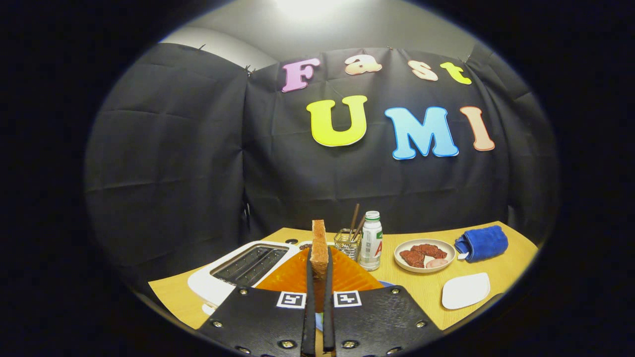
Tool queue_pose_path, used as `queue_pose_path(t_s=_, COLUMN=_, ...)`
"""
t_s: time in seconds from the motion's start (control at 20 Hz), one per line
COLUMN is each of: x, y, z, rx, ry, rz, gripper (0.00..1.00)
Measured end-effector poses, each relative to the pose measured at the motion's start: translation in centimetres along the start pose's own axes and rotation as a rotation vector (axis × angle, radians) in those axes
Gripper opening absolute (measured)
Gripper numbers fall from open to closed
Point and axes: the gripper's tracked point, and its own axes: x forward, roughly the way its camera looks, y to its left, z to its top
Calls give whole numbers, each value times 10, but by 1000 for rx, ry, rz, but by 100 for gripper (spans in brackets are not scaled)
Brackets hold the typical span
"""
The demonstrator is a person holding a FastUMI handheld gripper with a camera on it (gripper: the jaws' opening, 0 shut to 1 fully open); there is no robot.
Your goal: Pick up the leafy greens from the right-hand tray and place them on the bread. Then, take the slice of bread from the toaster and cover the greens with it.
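My gripper (pixel 319 265) is shut on a slice of toasted bread (pixel 319 245), held upright and edge-on between both fingers, above the table. The white toaster (pixel 233 272) lies just to the left of the fingers, its two slots dark with nothing showing in them. An orange plate (pixel 349 277) sits right behind the fingers and below the held slice; what lies on it is hidden by the gripper body.
A glass holder with brown sticks (pixel 348 242) and a white bottle with a green cap (pixel 371 241) stand beyond the plate. Further right are a round dish of reddish food (pixel 424 255), a rolled blue cloth (pixel 483 243) and a small white tray (pixel 465 290).
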Motion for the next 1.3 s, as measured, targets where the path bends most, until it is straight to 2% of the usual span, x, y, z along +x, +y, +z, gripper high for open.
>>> queue_pose_path(t_s=0.35, x=7, y=-36, z=-42, rx=44, ry=89, rz=-37, gripper=6)
queue_pose_path(t_s=0.75, x=14, y=-15, z=-59, rx=12, ry=117, rz=2, gripper=6)
queue_pose_path(t_s=0.95, x=17, y=-16, z=-65, rx=-13, ry=116, rz=-21, gripper=6)
queue_pose_path(t_s=1.3, x=23, y=-11, z=-78, rx=10, ry=131, rz=-14, gripper=6)
